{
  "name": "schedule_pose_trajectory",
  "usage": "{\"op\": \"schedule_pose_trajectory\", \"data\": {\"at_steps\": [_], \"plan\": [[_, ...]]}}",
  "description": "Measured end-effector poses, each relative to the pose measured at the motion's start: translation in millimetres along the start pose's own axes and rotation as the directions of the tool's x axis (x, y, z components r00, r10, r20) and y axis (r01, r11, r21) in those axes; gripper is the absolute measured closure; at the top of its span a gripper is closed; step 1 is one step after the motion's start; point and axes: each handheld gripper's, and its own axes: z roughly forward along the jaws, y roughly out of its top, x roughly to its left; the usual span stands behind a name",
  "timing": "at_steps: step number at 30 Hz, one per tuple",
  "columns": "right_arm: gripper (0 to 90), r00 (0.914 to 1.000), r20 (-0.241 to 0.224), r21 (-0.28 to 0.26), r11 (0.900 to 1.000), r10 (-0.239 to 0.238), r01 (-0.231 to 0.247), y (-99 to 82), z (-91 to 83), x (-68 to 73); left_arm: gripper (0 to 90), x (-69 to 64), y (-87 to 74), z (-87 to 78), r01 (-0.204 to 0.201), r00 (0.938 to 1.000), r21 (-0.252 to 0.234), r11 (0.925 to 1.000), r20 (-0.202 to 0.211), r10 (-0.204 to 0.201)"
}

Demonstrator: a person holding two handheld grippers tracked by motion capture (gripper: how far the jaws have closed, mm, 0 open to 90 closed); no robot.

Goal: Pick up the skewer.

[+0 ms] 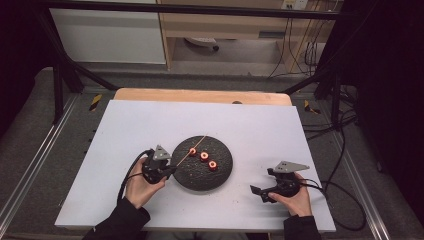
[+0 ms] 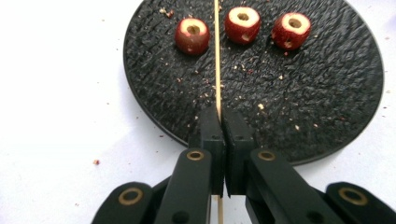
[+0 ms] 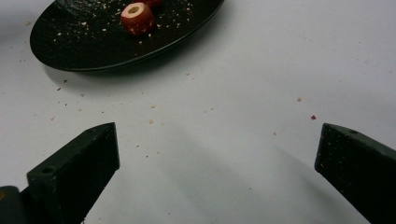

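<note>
You held the thin wooden stick (image 2: 217,56) tight in your left gripper (image 2: 223,122). Its two jaws were pressed together on the stick, and the stick pointed out over the black plate (image 2: 336,112). The far end of the stick lay between the fruit pieces, just beside the left fruit piece (image 2: 192,35), but it was not poked through any of them.

Your right gripper (image 3: 217,154) hung over the white table (image 3: 243,93), a little way off from the plate. Its jaws stood wide apart and held nothing.

So I think the job had just begun. The stick was picked up, and that part was done. No fruit was on the stick yet. I think all the pieces were left to be threaded on, one by one.

Now count with me. There was one stick. There was one plate. There were three red fruit pieces in a row on the plate: the left one, the middle fruit piece (image 2: 242,24) and the right fruit piece (image 2: 291,30). Each had a hole in its middle. There were two grippers, one in each hand. Lots of tiny crumbs lay on the plate and the table.
</note>
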Motion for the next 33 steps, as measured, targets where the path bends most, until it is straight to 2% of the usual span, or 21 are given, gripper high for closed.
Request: {"op": "schedule_pose_trajectory", "data": {"at_steps": [5,12,17,23,33], "plan": [[0.6,1.0,0.0,0.005,1.0,0.004,-0.004,-0.1,1.2,0.3,88.2,5.1,-11.5,-10.0,0.018,0.9997,-0.047,0.9987,0.019,-0.017],[0.7,1.0,0.005,0.022,0.9998,0.004,-0.004,1.3,3.4,2.2,88.2,14.3,-33.7,-23.3,0.034,0.9989,-0.12,0.9922,0.036,-0.03],[0.6,0.9999,0.013,0.034,0.9994,0.003,-0.003,4.1,6.1,4.6,88.2,18.8,-44.2,-29.1,0.036,0.9988,-0.138,0.9898,0.039,-0.031],[0.6,1.0,0.01,0.044,0.999,0.001,-0.002,12.7,10.6,9.9,88.2,26.1,-58.0,-34.1,0.051,0.9979,-0.173,0.9836,0.048,-0.044],[0.6,0.9996,0.027,0.061,0.9981,-0.013,0.011,31.8,18.9,21.1,88.2,30.4,-70.9,-35.4,0.064,0.9969,-0.187,0.9803,0.057,-0.055]]}}
